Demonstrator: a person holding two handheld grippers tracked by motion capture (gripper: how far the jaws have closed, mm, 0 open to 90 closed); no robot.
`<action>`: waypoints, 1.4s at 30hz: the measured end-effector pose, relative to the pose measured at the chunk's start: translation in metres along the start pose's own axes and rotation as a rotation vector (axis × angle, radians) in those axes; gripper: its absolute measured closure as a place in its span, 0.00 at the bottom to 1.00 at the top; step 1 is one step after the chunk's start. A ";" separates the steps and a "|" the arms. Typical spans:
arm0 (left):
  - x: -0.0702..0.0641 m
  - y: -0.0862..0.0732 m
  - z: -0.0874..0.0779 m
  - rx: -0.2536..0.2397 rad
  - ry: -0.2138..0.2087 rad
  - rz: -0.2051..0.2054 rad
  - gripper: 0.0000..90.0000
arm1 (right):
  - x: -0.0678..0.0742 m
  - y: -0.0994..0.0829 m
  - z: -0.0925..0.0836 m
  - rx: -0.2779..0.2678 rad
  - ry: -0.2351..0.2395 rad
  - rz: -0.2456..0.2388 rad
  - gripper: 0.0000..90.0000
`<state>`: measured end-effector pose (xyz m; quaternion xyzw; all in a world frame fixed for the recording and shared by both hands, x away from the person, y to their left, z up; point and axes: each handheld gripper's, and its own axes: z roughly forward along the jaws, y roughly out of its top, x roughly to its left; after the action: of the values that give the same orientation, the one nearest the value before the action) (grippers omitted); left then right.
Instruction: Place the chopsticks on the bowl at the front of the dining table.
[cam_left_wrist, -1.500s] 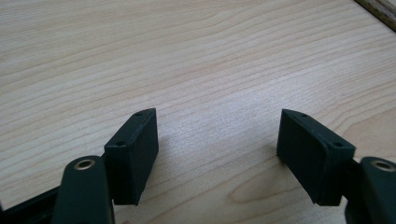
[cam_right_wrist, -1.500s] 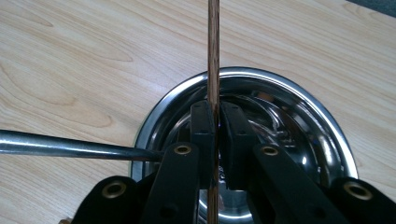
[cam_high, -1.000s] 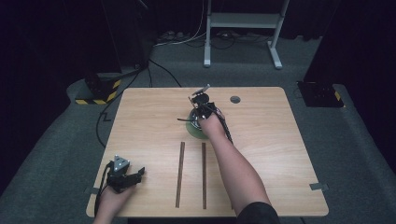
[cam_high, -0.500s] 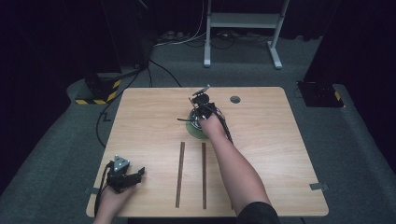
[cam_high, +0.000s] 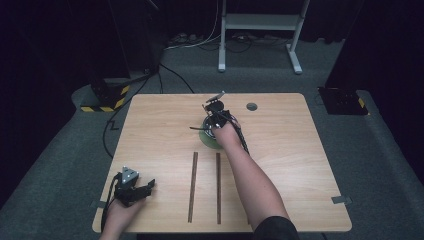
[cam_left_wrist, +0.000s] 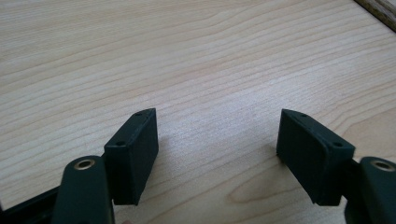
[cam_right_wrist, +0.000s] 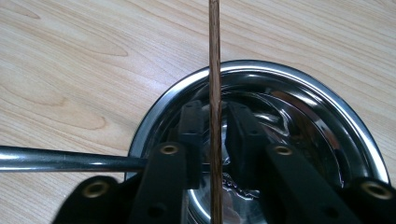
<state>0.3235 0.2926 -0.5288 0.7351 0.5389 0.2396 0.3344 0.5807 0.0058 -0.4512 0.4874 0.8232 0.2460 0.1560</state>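
Held item: thin wooden stick (cam_right_wrist: 214, 93), dark brown; pinched between the jaws of the right claw (cam_right_wrist: 214, 135); it hangs over a shiny metal bowl (cam_right_wrist: 299, 88) that stands near the middle of the worktop (cam_high: 300, 150), toward its far edge

Right claw: closed on the stick, the jaws tight to either side of it; seen from above at (cam_high: 216, 112), over the bowl (cam_high: 209, 137)

Left claw: jaws wide apart, nothing between them (cam_left_wrist: 217, 140); resting at the near left corner of the worktop (cam_high: 134, 187); well apart from the bowl

Other items: two more dark sticks lying side by side, left one (cam_high: 193, 186), right one (cam_high: 218, 187), near the front edge; a metal handle or utensil (cam_right_wrist: 65, 161) reaching out from the bowl's rim to one side

Stick axis: in the right gripper view it runs straight up the frame, in line with the jaws; its far end passes over the bowl's rim and above bare wood; whether it tilts down toward the bowl, cannot tell

Risks: the hold is narrow and the stick long, so it may pivot or slip in the jaws; let go here, it would probably lie across the rim or roll off onto the worktop; a knock on the rim or handle could shift the bowl
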 end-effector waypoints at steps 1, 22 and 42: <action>0.000 0.000 0.000 -0.004 0.000 -0.005 0.33 | 0.000 0.000 -0.001 -0.004 0.004 -0.001 0.77; 0.000 0.000 0.000 -0.004 -0.014 0.007 0.33 | -0.032 -0.049 -0.056 -0.090 -0.041 0.016 0.56; 0.000 0.000 0.000 -0.003 -0.015 0.012 0.33 | -0.052 -0.129 -0.090 -0.123 -0.049 0.040 0.52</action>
<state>0.3234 0.2926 -0.5289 0.7396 0.5316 0.2369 0.3382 0.4670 -0.1153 -0.4475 0.4992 0.7924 0.2873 0.2008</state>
